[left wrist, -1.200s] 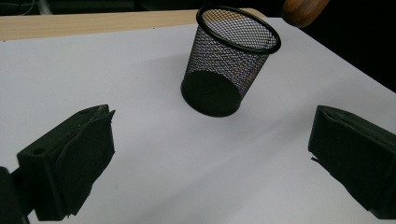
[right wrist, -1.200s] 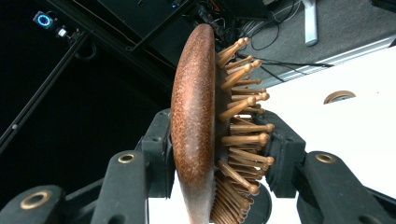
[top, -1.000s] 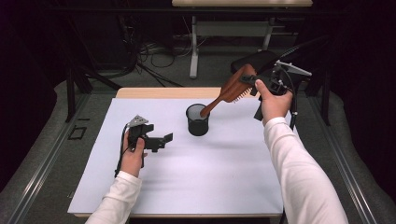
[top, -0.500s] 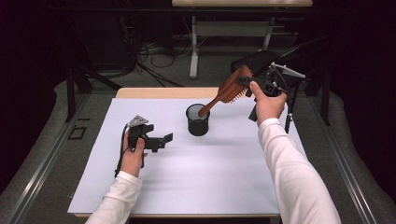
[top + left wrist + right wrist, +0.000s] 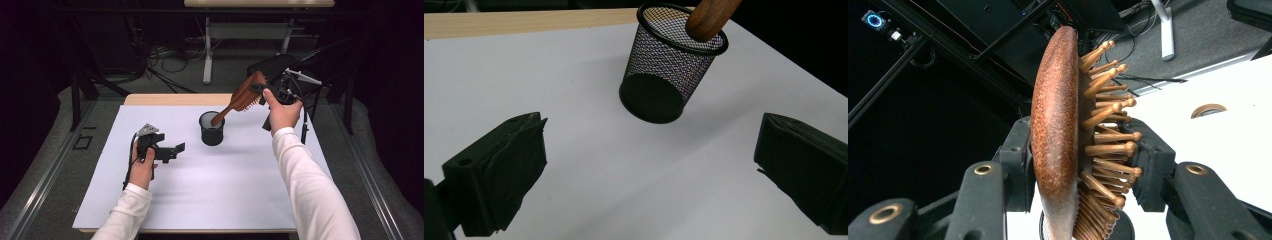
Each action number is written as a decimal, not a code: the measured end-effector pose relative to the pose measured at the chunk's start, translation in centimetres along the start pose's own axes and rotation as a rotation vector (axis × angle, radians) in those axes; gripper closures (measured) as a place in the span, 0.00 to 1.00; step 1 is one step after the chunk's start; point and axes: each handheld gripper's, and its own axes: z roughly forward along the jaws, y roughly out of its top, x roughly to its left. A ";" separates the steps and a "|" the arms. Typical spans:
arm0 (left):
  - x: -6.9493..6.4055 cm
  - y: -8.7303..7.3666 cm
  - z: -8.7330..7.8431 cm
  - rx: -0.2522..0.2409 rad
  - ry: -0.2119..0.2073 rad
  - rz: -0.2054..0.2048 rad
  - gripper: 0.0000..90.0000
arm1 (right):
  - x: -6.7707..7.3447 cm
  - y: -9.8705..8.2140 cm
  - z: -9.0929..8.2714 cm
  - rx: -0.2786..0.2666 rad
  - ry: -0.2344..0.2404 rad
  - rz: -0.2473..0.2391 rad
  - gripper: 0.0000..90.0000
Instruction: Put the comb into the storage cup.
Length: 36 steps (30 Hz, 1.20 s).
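Note:
A black mesh cup (image 5: 211,129) stands upright at the middle of the white sheet (image 5: 200,200). A brown wooden hairbrush (image 5: 241,99) leans up to the right, its handle end inside the cup's mouth. My right gripper (image 5: 257,90) is shut on the brush's head, one jaw on the smooth back and one on the bristle side (image 5: 1058,125). My left gripper (image 5: 177,150) rests low on the sheet left of the cup, open, jaws pointing at the cup (image 5: 669,65) with nothing between them. The brush handle (image 5: 709,15) dips into the rim.
The sheet covers a wooden table whose bare far edge (image 5: 175,99) shows behind the cup. Dark frame rails run along both sides. Cables and a white table leg (image 5: 207,55) lie on the floor beyond.
My right hand with the brush has shifted slightly left and nearer, keeping the handle in the cup. The left hand has not moved.

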 end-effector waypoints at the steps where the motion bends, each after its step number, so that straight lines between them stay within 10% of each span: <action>1: 0.0 0.0 0.0 -0.001 -0.001 -0.001 0.01 | 0.0 0.0 0.0 0.003 -0.001 -0.004 0.57; 36: 0.3 0.0 -0.1 -0.009 0.000 -0.014 0.01 | 1.2 -2.0 3.2 0.024 -0.028 -0.050 0.57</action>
